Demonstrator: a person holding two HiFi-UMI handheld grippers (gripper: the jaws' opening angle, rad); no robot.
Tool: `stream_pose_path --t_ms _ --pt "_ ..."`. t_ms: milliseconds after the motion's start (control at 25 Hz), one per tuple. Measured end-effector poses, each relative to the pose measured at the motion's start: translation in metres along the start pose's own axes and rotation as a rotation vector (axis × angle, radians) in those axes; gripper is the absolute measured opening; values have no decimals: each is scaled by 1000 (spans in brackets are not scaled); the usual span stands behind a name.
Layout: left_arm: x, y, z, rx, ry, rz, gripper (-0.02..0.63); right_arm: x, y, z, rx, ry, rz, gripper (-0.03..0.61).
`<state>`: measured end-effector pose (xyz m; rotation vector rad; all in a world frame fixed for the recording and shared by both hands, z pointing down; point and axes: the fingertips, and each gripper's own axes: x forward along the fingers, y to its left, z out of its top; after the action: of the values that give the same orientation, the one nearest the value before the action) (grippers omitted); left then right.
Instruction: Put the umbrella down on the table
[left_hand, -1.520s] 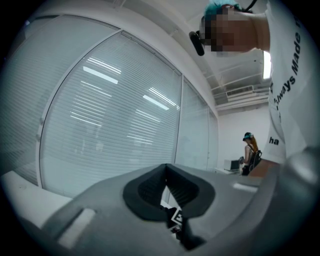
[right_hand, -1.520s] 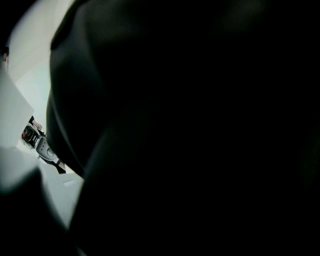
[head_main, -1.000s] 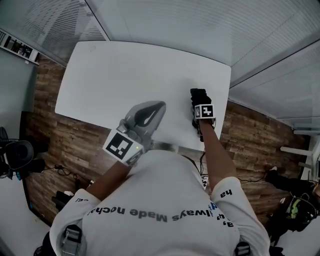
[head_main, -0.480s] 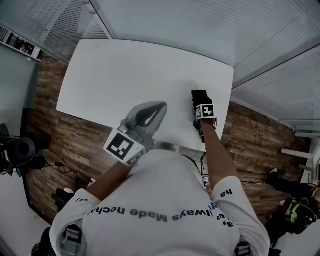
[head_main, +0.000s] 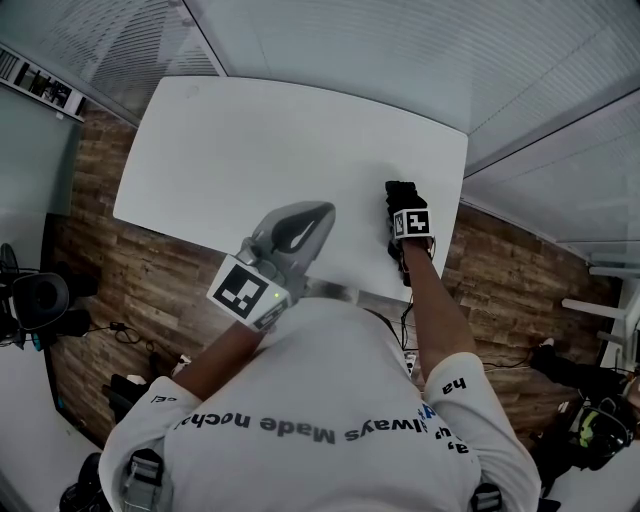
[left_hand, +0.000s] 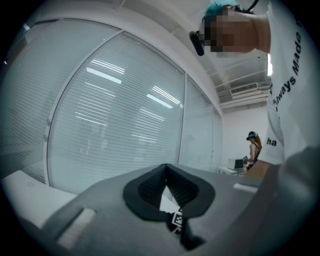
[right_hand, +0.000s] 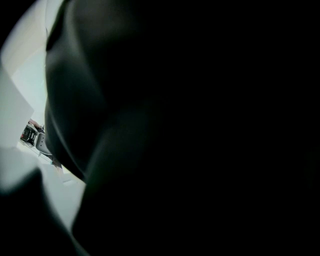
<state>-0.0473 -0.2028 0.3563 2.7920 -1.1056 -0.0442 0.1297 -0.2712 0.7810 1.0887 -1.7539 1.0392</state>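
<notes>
The black folded umbrella (head_main: 399, 190) lies at the right front part of the white table (head_main: 260, 140). My right gripper (head_main: 402, 208) points steeply down onto it, its marker cube just behind. Its jaws are opening. In the right gripper view the umbrella (right_hand: 175, 125) is a dark mass pressed close that fills nearly the whole frame, hiding the pads, so I cannot see whether they still press on it. My left gripper (head_main: 322, 210) is held level above the table's front edge, its jaws meeting at the tip (left_hand: 166, 166) with nothing in them.
Glass walls with blinds (head_main: 330, 40) run close behind the table and to its right. Wooden floor (head_main: 130, 280) lies in front, with dark equipment (head_main: 35, 305) at the left. A person (left_hand: 252, 145) stands far off by a desk.
</notes>
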Motion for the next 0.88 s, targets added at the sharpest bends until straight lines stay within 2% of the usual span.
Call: stream_pose_path --t_ms 880 --pt "1 -23 0 0 -1 -42 3 -20 0 -17 27 -37 5 284"
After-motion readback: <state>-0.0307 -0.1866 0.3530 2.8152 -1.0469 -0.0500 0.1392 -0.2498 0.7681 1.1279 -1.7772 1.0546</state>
